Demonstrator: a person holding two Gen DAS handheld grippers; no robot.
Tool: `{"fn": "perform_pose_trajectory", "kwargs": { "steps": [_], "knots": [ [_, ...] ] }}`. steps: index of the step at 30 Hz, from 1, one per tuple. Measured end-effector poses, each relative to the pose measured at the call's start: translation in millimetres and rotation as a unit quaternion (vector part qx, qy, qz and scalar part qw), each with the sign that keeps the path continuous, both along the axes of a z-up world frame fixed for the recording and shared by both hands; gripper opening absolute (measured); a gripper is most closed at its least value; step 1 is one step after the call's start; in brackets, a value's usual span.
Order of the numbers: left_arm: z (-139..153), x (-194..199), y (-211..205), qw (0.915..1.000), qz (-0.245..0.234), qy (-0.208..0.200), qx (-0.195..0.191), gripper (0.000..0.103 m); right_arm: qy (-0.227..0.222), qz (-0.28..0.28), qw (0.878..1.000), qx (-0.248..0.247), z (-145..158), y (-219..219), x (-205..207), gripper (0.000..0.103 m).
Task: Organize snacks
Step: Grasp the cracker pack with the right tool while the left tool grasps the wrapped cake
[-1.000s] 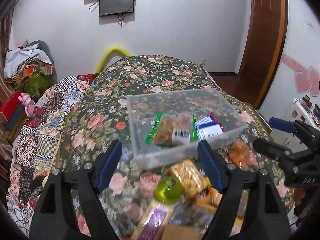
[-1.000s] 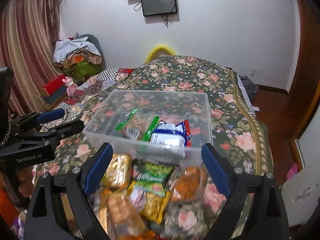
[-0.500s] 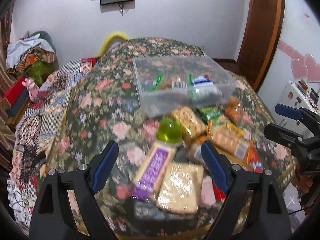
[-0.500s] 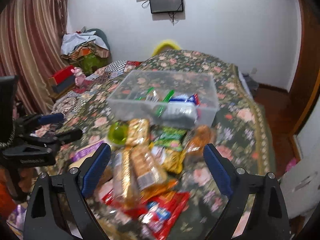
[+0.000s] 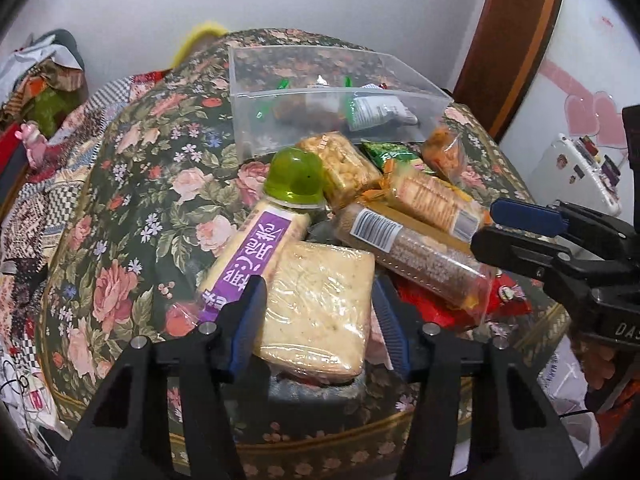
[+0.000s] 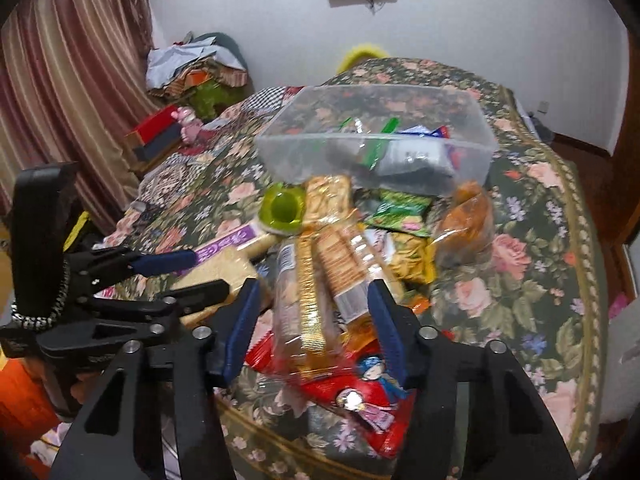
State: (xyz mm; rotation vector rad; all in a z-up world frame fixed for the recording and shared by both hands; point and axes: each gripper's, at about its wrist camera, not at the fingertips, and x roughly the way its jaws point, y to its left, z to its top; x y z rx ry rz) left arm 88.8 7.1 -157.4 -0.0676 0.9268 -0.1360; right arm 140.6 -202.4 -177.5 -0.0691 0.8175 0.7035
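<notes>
A pile of snacks lies on the floral tablecloth in front of a clear plastic box (image 5: 280, 92) (image 6: 472, 128) that holds a few packets. My left gripper (image 5: 318, 312) straddles a pale wrapped cracker pack (image 5: 320, 312), its jaws close to the pack's sides; contact is not clear. Beside it lie a purple-labelled bottle with a green cap (image 5: 296, 178) and a clear tube of biscuits (image 5: 416, 252). My right gripper (image 6: 312, 320) is open around the near ends of clear-wrapped cracker sleeves (image 6: 316, 280), above a red packet (image 6: 360, 400).
The round table's near edge (image 5: 320, 432) is just below both grippers. Orange and green packets (image 6: 464, 216) lie between pile and box. A curtain (image 6: 60, 80) and clutter stand at the left, a door (image 5: 512, 40) at the right.
Both grippers have dropped and moved in over the near end of the snack pile. Their jaws have narrowed, the left around the cracker pack, the right around the sleeves.
</notes>
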Motion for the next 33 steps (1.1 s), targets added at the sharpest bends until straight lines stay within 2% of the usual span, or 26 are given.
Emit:
{"fn": "perform_pose_trajectory", "kwargs": {
  "steps": [2,7,11,14,15,18,20,21,24,29,33],
  "knots": [
    [-1,-2,-1,1.0000,-0.002,-0.005,0.004,0.055,0.005,0.011,1.000,-0.002,-4,5,-1,0.050],
    [0,-3,3,0.9999,-0.003,-0.005,-0.015,0.055,0.026,0.029,0.999,-0.015,-19,19,-1,0.048],
    [-2,-4,2,0.9999,-0.006,-0.007,-0.009,0.054,0.033,0.033,0.999,-0.028,-27,26,2,0.048],
    [-4,-3,2,0.9999,-0.009,-0.009,-0.011,0.059,0.045,0.031,0.998,-0.033,-33,27,8,0.048],
    [-6,-2,1,0.9998,-0.013,-0.003,-0.014,0.063,0.045,0.031,0.998,-0.033,-35,28,9,0.048],
    [-16,4,0,0.9995,-0.014,0.019,-0.020,0.063,0.042,0.033,0.998,-0.037,-35,30,12,0.040],
    [-25,9,4,0.9982,-0.007,0.040,-0.045,0.063,0.043,0.032,0.998,-0.041,-37,32,15,0.038],
    [-29,12,7,0.9973,-0.003,0.047,-0.055,0.060,0.044,0.033,0.998,-0.042,-39,32,17,0.038],
    [-30,12,7,0.9980,0.004,0.038,-0.050,0.055,0.047,0.036,0.998,-0.034,-40,31,18,0.037],
    [-23,9,5,0.9989,0.004,0.025,-0.039,0.055,0.050,0.034,0.998,-0.017,-38,27,17,0.035],
    [-8,6,10,0.9987,0.011,0.003,-0.049,0.055,0.040,0.035,0.999,0.001,-26,22,12,0.034]
  ]
}}
